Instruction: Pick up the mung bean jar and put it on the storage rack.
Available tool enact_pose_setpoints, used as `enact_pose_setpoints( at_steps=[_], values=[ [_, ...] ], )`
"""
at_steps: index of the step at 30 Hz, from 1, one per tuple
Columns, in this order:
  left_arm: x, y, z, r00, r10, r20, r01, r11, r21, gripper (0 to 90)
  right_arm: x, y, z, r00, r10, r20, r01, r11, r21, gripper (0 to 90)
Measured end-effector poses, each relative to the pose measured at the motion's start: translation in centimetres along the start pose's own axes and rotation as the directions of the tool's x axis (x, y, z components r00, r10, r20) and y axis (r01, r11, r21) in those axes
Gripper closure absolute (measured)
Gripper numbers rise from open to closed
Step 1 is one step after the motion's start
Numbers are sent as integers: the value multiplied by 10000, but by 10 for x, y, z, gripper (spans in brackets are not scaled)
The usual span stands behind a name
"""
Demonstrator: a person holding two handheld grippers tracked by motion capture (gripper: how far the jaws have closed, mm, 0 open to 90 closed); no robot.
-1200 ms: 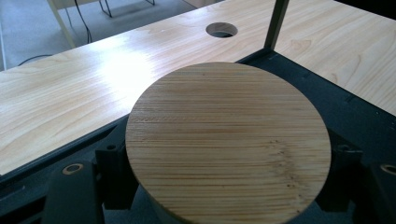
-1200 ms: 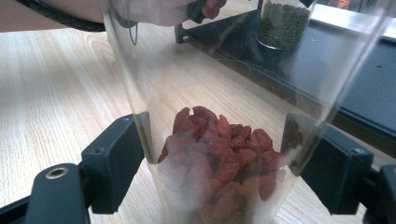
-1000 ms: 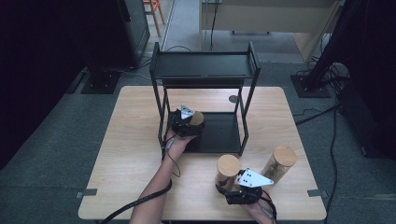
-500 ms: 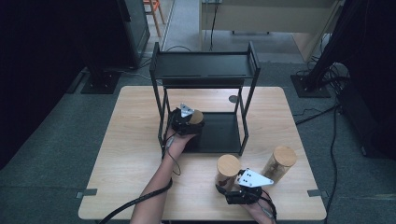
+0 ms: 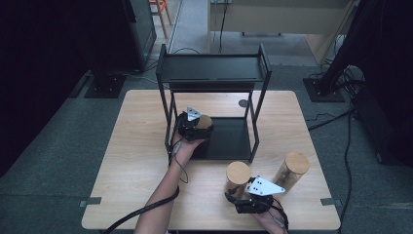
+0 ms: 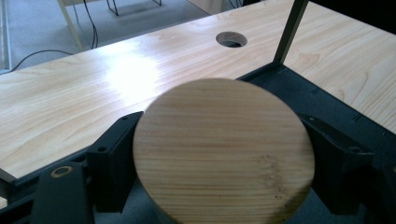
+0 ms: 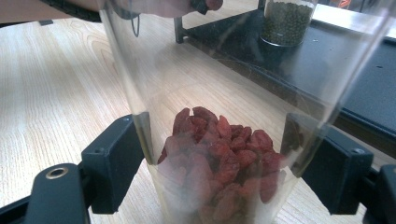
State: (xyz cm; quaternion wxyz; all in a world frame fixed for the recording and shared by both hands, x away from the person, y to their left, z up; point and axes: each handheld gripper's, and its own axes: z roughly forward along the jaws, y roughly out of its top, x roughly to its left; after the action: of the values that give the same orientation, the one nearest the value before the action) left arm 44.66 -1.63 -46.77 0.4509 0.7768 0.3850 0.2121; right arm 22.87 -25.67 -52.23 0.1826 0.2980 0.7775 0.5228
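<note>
Grey carpet and dark cabinets surround a pale wooden counter that carries a black two-tier rack toward its far edge. On the rack's bottom shelf, at its left side, stands a jar with a round wooden lid, holding what look like green beans. The left tongs sit around this jar; their jaws have just been opening, and the pads now stand slightly off the lid on both sides, so the jar appears to be released and resting on the shelf. That suggests this jar's placement is finished and the left hand is free to draw back. Near the counter's near right corner, the right tongs are closed on a clear jar of red dried berries, pads pressed against its wall, probably next for the rack. Another wood-lidded jar stands just beside it. A round cable hole pierces the counter behind the rack
</note>
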Motion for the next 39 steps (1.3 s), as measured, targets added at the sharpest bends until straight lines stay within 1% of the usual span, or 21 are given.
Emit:
enact_pose_setpoints(
  at_steps=[4, 7, 9, 12, 14, 17, 21, 24, 26, 28, 30, 35, 39],
  values=[
    [0, 2, -3, 9999, 96, -35, -96, 10000, 8, 211, 0, 0, 0, 10000, 7, -8, -7, 10000, 1, 199],
    [-1, 5, -6, 10000, 46, -69, -46, 9999, -95, 211, 0, 0, 0, 10000, 9, -12, -9, 10000, 8, 199],
    [-2, 8, -8, 9999, 110, -61, -111, 9999, -112, 212, 0, 0, 0, 10000, 2, -9, -2, 10000, 13, 199],
    [-2, 12, -10, 9997, 201, -99, -201, 9998, 10, 211, 0, 0, 0, 10000, 8, -9, -8, 10000, 15, 199],
    [-2, 14, -11, 9999, 81, -72, -81, 10000, 49, 212, 0, 0, 0, 10000, 10, -11, -10, 10000, 16, 199],
    [-4, 16, -13, 9999, 102, -131, -99, 9998, 175, 212, 0, 0, 0, 10000, 8, -12, -8, 10000, 17, 199],
    [-5, 16, -14, 9998, -56, -190, 62, 9995, 326, 212, 0, 0, 0, 10000, 9, -14, -9, 10000, 15, 199],
    [-6, 16, -13, 9993, -82, -378, 99, 9989, 452, 212, 0, 0, 0, 10000, 3, -8, -3, 10000, 19, 199],
    [-7, 17, -14, 9992, -119, -380, 135, 9990, 427, 212, 0, 0, 0, 10000, 10, -9, -10, 10000, 21, 199],
    [-8, 18, -15, 9990, -86, -430, 105, 9990, 430, 212, 0, 0, 0, 10000, 2, -9, -2, 10000, 19, 199],
    [-9, 18, -16, 9988, 56, -495, -33, 9989, 465, 212, 0, 0, 0, 10000, 3, -6, -3, 10000, 26, 199],
    [-11, 19, -18, 9984, -2, -559, 29, 9989, 478, 212, 0, 0, 0, 10000, 1, -7, -1, 10000, 27, 199],
    [-12, 18, -18, 9974, -42, -723, 94, 9973, 723, 212, 0, 0, 0, 10000, 2, -7, -2, 10000, 25, 199]
  ],
)
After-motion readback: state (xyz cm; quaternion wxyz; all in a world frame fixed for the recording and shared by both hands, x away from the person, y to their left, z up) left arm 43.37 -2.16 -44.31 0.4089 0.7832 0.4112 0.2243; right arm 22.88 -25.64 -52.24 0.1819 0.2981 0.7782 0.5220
